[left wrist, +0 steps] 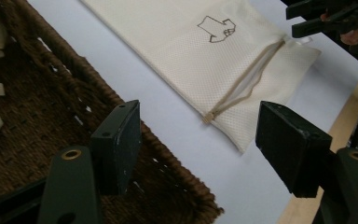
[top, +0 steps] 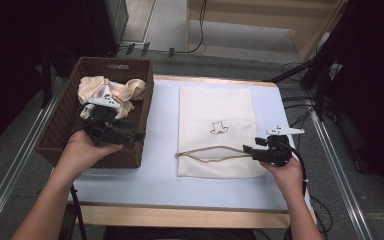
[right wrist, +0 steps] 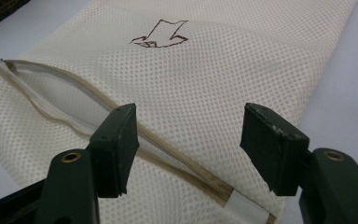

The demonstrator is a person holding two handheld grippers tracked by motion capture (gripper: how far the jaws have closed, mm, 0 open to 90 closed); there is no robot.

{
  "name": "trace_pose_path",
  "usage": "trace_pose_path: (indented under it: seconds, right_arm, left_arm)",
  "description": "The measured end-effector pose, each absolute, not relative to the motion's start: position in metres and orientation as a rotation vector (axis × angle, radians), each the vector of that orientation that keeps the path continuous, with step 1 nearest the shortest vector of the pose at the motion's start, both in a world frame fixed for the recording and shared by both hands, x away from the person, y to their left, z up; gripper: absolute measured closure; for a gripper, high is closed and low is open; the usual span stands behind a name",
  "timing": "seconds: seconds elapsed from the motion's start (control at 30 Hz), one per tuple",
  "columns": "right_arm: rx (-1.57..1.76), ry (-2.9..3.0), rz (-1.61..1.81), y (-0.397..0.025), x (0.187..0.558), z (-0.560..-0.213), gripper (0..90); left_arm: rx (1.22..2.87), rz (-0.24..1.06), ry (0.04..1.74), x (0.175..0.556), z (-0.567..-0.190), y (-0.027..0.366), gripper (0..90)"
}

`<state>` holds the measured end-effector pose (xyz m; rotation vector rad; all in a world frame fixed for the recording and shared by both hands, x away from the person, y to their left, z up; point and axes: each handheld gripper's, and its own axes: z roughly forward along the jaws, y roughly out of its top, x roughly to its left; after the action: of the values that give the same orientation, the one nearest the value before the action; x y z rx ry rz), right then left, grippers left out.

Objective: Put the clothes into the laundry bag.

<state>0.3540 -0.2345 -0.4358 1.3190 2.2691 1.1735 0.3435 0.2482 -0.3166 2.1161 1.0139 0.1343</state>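
Observation:
A cream mesh bag (top: 215,110) with a small drawn figure lies flat on the white table. Its zip opening (top: 212,152) gapes along the near edge. My right gripper (top: 248,150) is at the right end of that zip, open. In the right gripper view its jaws stand either side of the zip's (right wrist: 168,144) end, a little above the mesh bag (right wrist: 223,70). My left gripper (top: 137,135) hovers open over the near right corner of a brown wicker basket (top: 60,127). Cream cloth (top: 110,90) is bunched in the basket's far end.
The basket stands at the table's left edge, its right wall beside the bag. Bare white tabletop (top: 160,175) runs between basket and bag and along the front. In the left gripper view the basket rim (left wrist: 168,158) passes under the jaws, with the bag (left wrist: 182,56) beyond.

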Motion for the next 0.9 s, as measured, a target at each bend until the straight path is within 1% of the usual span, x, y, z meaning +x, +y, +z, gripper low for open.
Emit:
trace_pose_path:
  seconds: [0.2, 0.27, 0.4, 0.47, 0.53, 0.57, 0.63, 0.7, 0.9]
  right_arm:
    - [1.31, 2.255, 1.183, -0.234, 0.355, -0.434, 38.5]
    - [1.309, 2.256, 1.184, -0.233, 0.355, -0.434, 38.5]
    - [1.307, 2.258, 1.184, -0.233, 0.355, -0.434, 38.5]
    - [1.3, 2.26, 1.187, -0.233, 0.355, -0.434, 38.5]
    - [1.298, 2.261, 1.188, -0.232, 0.355, -0.434, 38.5]
    - [1.297, 2.263, 1.188, -0.232, 0.356, -0.434, 38.5]
    - [1.298, 2.263, 1.186, -0.231, 0.356, -0.434, 38.5]
    - [1.298, 2.264, 1.189, -0.231, 0.355, -0.434, 38.5]
    - [1.298, 2.274, 1.185, -0.231, 0.356, -0.434, 38.4]
  left_arm:
    - [2.106, 0.155, 1.07, 0.363, -0.315, 0.263, 32.2]
    - [2.102, 0.18, 1.099, 0.373, -0.316, 0.271, 32.1]
    - [2.107, 0.221, 1.091, 0.383, -0.318, 0.279, 32.0]
    - [2.152, 0.269, 1.114, 0.391, -0.32, 0.285, 31.4]
    - [2.143, 0.275, 1.118, 0.394, -0.321, 0.288, 30.3]
    - [2.111, 0.255, 1.138, 0.4, -0.322, 0.295, 29.9]
    - [2.099, 0.248, 1.154, 0.402, -0.322, 0.298, 27.7]
    - [2.083, 0.27, 1.171, 0.409, -0.325, 0.308, 26.4]
    - [2.045, 0.316, 1.262, 0.423, -0.33, 0.332, 16.7]
